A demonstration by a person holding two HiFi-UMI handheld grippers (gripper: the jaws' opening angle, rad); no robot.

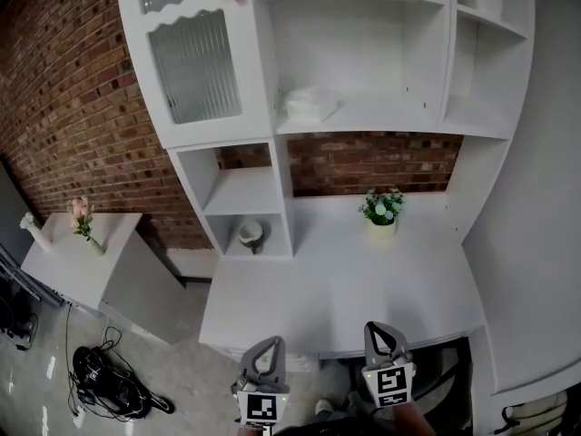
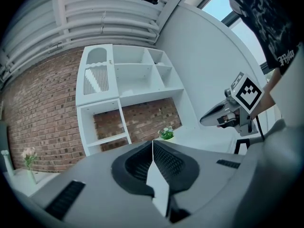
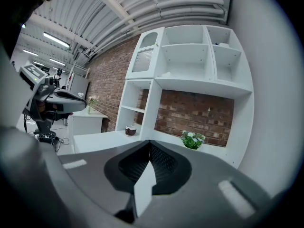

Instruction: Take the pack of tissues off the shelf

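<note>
A white pack of tissues (image 1: 310,104) lies on the middle shelf of the white wall unit (image 1: 363,121), towards its left end. Both grippers are low at the near edge of the white desk (image 1: 345,289), far below the pack. My left gripper (image 1: 266,351) is shut with nothing between its jaws, which meet in the left gripper view (image 2: 152,142). My right gripper (image 1: 380,336) is shut and empty too, its jaws pressed together in the right gripper view (image 3: 150,142). I cannot make out the tissue pack in either gripper view.
A small pot of white flowers (image 1: 382,209) stands on the desk near the brick wall. A small cup (image 1: 251,234) sits in the lower left cubby. A ribbed glass door (image 1: 194,62) closes the upper left compartment. A side table with a flower vase (image 1: 83,221) stands at left; cables (image 1: 109,380) lie on the floor.
</note>
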